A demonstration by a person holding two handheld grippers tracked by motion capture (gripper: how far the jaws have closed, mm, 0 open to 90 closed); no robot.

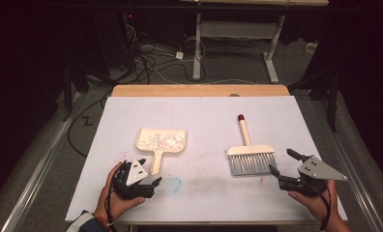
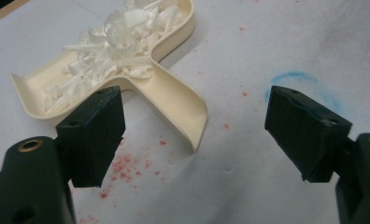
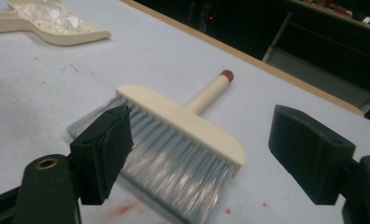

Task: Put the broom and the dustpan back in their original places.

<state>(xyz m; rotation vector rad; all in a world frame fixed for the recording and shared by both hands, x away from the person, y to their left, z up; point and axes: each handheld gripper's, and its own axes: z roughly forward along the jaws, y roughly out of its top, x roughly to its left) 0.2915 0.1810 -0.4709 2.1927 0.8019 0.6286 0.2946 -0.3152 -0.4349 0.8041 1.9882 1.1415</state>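
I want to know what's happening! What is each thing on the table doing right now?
dustpan: lying flat, full of white scraps, not held
brush: lying flat, bristles toward the person, not held
left gripper: open, by the dustpan's handle
right gripper: open, beside the brush

A dustpan point(image 1: 161, 141) lies on the bench point(image 1: 199, 198) just left of the frame's centre in the high view, its handle pointing toward the lower edge. A heap of shavings point(image 1: 163, 140) sits in its pan. Right of centre lies a brush point(image 1: 250, 153), well apart from the dustpan, with its handle pointing toward the upper edge and its bristles toward the lower edge. The left gripper point(image 1: 150, 173) sits at the lower left, just below the dustpan handle and beside its end. The right gripper point(image 1: 284, 163) sits at the lower right, just to the right of the bristles. Floor cables point(image 1: 151, 58) lie beyond the bench's far edge, at the upper centre.
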